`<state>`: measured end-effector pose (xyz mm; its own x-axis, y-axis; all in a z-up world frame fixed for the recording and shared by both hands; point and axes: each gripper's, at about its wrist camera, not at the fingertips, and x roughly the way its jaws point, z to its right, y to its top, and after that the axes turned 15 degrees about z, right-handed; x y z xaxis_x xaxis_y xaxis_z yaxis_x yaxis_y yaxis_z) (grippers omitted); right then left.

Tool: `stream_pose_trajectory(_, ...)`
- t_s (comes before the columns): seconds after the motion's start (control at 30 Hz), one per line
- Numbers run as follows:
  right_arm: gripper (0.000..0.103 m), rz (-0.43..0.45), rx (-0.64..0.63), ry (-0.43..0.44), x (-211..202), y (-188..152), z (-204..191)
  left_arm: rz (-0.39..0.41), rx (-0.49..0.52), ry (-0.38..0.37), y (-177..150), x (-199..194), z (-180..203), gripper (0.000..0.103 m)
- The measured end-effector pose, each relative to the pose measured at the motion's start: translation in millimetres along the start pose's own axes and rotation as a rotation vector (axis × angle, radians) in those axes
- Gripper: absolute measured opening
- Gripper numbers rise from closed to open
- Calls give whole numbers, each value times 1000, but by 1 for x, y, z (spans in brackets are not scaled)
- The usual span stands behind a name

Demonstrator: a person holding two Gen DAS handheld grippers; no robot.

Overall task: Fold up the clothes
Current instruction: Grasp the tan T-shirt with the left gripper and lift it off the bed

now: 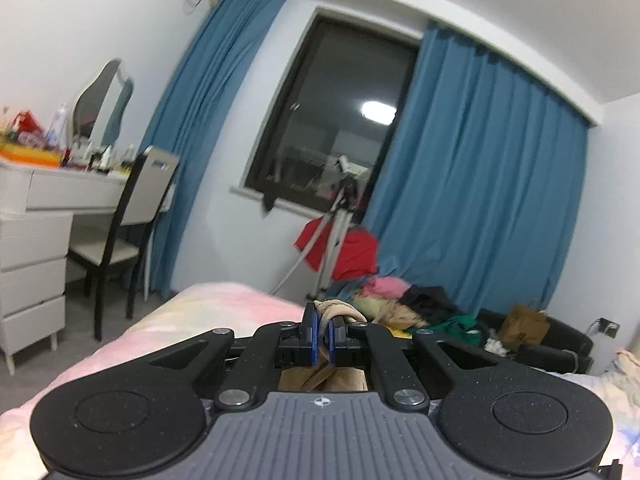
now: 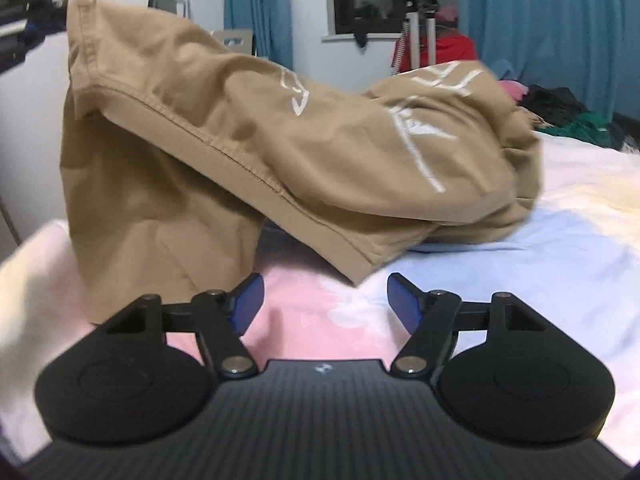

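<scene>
Hanging from one pinched corner, the tan garment sloped down across the right wrist view: its high end sat at the upper left, where the left gripper held a hemmed edge, and its long axis ran from there down to the right, ending in a bunched mass resting on the bedspread. White printed lettering showed on the upper face toward that low end. A stitched hem ran diagonally along the underside, and a loose flap dropped from the raised end to the bedspread, ahead and left of the right gripper.

In the left wrist view the left gripper had its blue pads drawn together on a fold of the tan garment, with more cloth visible beneath the jaws. That grip was tight, pads nearly meeting.

The right gripper stood partly open, blue pads well apart, nothing between them. The lowest hem corner of the garment hung just ahead of it and above the gap, not touching either pad. Pink and pale blue bedspread lay directly under it.

Beyond the garment, past the far edge of the bed: a pile of mixed clothes, a tripod with a red cloth draped on it, blue curtains either side of a dark window. Left of the left gripper stood a white dressing table with a chair.
</scene>
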<state>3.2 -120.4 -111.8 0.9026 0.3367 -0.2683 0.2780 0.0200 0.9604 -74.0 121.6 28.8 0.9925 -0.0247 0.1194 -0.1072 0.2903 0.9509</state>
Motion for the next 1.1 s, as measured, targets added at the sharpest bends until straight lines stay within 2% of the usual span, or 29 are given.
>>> stream_pose_trajectory(0.1, 61, -16, 24, -20, 24, -5, 1, -31, 88, 79, -10, 20, -13, 5)
stream_pose_trajectory(0.17, 52, -17, 61, -40, 35, -8, 9, -61, 129, 110, -19, 32, -19, 5)
stream_pose_trajectory(0.23, 51, -7, 83, -56, 41, -7, 15, -87, 154, 130, -26, 41, -23, 5)
stream_pose_trajectory(0.3, 38, 7, 104, -69, 46, -4, 21, -94, 174, 145, -31, 46, -28, 5)
stream_pose_trajectory(0.33, 22, 19, 110, -79, 45, 0, 25, -98, 178, 152, -32, 50, -30, 5)
stream_pose_trajectory(0.47, 10, 119, 153, -77, 33, 18, 37, -125, 165, 158, -38, 60, -38, 5)
stream_pose_trajectory(0.57, 5, 223, 157, -98, 9, 41, 44, -105, 163, 115, -35, 65, -37, 5)
stream_pose_trajectory(0.7, 5, 359, 174, -128, -32, 73, 59, -91, 136, 35, -29, 62, -26, 5)
stream_pose_trajectory(0.93, 5, 541, 241, -194, -126, 114, 105, -93, -80, -127, -14, 39, -31, 5)
stream_pose_trajectory(1.0, 3, 595, 229, -218, -152, 124, 114, -132, -71, -107, -13, 36, -25, 5)
stream_pose_trajectory(1.03, 3, 572, 245, -214, -153, 125, 122, -152, -62, -95, -14, 35, -22, 5)
stream_pose_trajectory(1.1, 3, 515, 281, -203, -152, 124, 137, -200, 16, -46, -24, 41, -15, 5)
